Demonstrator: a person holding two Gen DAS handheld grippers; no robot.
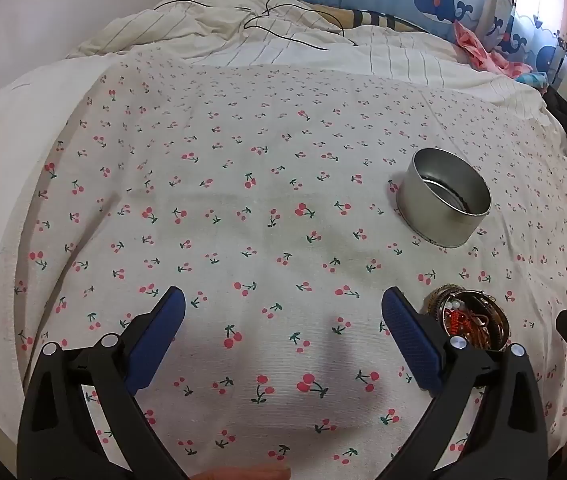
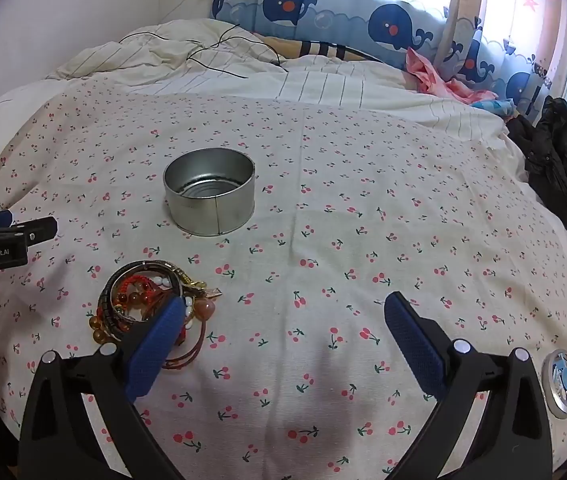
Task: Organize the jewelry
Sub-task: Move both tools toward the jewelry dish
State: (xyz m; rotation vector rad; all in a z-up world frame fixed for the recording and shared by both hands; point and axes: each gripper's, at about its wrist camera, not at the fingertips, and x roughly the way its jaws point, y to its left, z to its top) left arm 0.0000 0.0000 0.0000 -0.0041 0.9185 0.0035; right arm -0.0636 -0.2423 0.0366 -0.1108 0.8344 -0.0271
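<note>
Both my grippers hang over the bed with jaws spread wide, nothing between them. Left gripper (image 1: 283, 306) has ribbed blue pads (image 1: 165, 340) on black plastic arms with silver rivets; right gripper (image 2: 283, 312) is the same build.

Jewelry pile (image 2: 143, 304) lies on the cloth, just beside and partly behind my right gripper's left finger: dark braided bangles, red cord, amber and white beads, a pinkish heart-shaped stone, a gold clasp, thin reddish loops. From the left wrist view the pile (image 1: 469, 318) sits just outside my right-hand pad, partly hidden.

Round tin (image 2: 209, 196) stands upright beyond the pile, apart from it: dull silver metal, straight wall with a vertical seam, ridged bottom, open top. Its lid (image 2: 563, 384) lies flat near the right edge, silver rim, blue printed face, well apart from the tin.

Surface is a cream cherry-print cloth (image 2: 323, 240), lightly creased, over a soft bed. Behind: rumpled striped duvet (image 2: 323, 84) with a thin black cable (image 2: 211, 52), pink garment (image 2: 435, 76), black padded jacket (image 2: 559, 160), whale-print curtain (image 2: 343, 4), white wall.
</note>
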